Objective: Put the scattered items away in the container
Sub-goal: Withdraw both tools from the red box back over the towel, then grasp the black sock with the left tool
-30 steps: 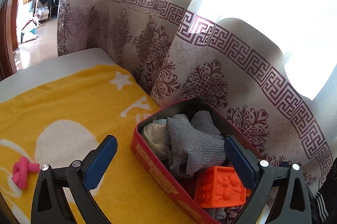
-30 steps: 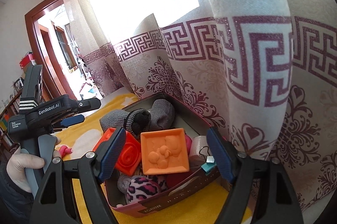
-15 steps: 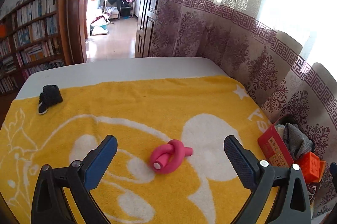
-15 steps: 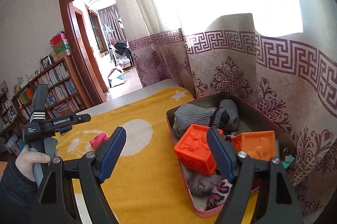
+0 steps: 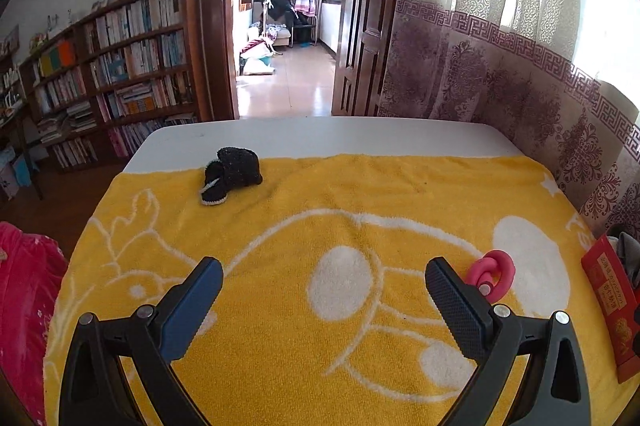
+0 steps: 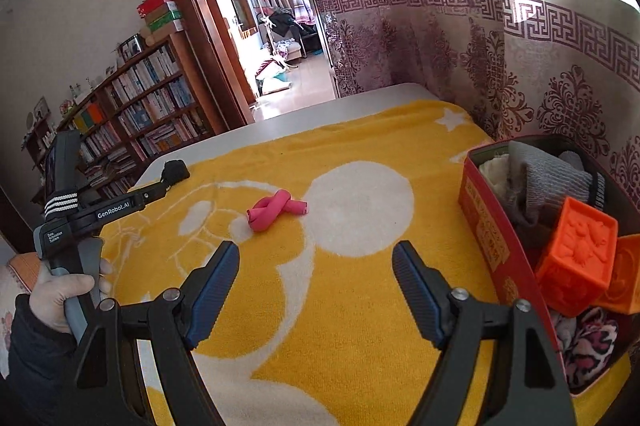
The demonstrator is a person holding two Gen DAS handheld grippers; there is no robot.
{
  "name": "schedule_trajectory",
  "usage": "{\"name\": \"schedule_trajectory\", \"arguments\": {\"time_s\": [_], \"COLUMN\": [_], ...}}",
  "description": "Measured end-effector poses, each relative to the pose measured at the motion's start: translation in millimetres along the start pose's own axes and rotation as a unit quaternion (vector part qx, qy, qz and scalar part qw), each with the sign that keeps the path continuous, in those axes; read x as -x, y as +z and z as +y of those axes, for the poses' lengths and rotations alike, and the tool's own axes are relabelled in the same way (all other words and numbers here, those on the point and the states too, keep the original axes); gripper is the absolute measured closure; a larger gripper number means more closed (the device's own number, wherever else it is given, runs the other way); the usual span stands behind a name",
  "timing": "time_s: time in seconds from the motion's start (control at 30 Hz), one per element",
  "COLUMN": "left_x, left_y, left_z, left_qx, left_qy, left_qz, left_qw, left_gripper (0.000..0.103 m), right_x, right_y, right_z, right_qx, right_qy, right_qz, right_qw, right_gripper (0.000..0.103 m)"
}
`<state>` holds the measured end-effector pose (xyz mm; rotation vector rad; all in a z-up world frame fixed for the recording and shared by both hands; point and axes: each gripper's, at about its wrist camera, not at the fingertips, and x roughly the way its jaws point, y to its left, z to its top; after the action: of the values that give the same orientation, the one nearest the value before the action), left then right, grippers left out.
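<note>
Tidying nearly done: pink knot and black sock remain outside red box
Left gripper and right gripper both spread wide, empty, angled for pickup

The red box is cut off by the left wrist view's right edge, its contents mostly unseen there. Beside the box, the pink knotted roller is partly hidden behind a gripper finger. Bookshelf titles are too small to be read.
</note>
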<state>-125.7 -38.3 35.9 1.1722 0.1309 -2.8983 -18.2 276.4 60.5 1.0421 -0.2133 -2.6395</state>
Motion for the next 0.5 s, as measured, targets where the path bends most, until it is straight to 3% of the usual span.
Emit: {"name": "schedule_trajectory", "arguments": {"time_s": [0.5], "left_x": [-25.6], "left_y": [4.5], "left_z": [50.0], "left_qx": [0.006], "left_qy": [0.044], "left_qz": [0.016], "left_qw": [0.9989], "left_gripper": [0.001], "right_x": [-49.9], "right_y": [14.9], "right_z": [19.9], "right_qx": [-0.017], "right_qy": [-0.004], "right_qz": [0.039], "right_qw": [0.999], "right_gripper": [0.021]}}
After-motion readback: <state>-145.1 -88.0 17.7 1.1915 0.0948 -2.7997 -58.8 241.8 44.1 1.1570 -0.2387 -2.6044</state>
